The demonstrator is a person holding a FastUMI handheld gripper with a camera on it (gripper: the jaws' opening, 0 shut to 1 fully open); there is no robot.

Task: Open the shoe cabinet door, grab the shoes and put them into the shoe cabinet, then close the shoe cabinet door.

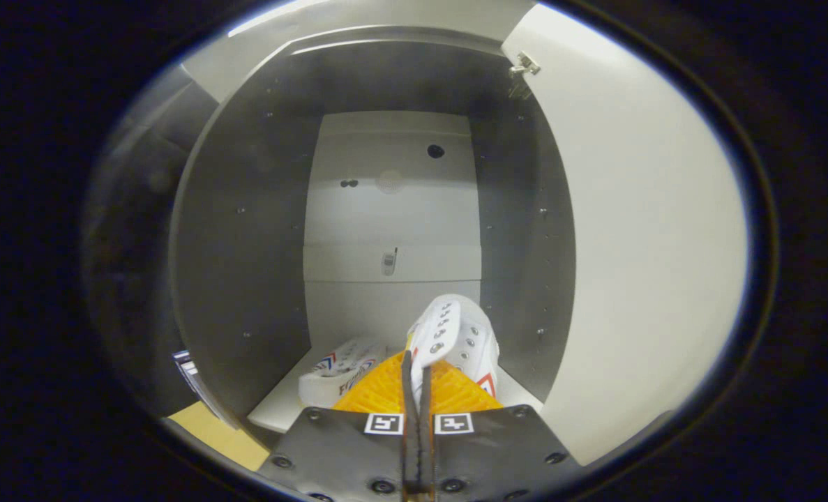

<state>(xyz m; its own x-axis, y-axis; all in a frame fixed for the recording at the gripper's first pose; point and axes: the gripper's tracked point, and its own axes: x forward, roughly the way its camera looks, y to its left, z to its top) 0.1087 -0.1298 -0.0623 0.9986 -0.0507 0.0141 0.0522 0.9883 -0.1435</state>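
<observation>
A: Between the fingers (417, 380), what is held?

B: A white shoe (455, 335) is clamped by its upper edge. The fingers are pressed nearly together on it, and the shoe is seen rising just ahead of them, toe pointed into the cabinet (246, 230).

A: Where is the shoe located relative to the cabinet?

B: It is positioned over the cabinet floor, close to the right inner wall. Whether its sole is touching the floor cannot be told.

A: Is a second shoe visible?

B: Yes. Another white shoe (340, 376) is laid on the floor to the left of the fingers, apart from the held one.

A: How is the door (651, 244) set?

B: It is swung open at the right, with a hinge (525, 66) seen at its top corner. A pale back panel (393, 209) is seen beyond both shoes.
</observation>
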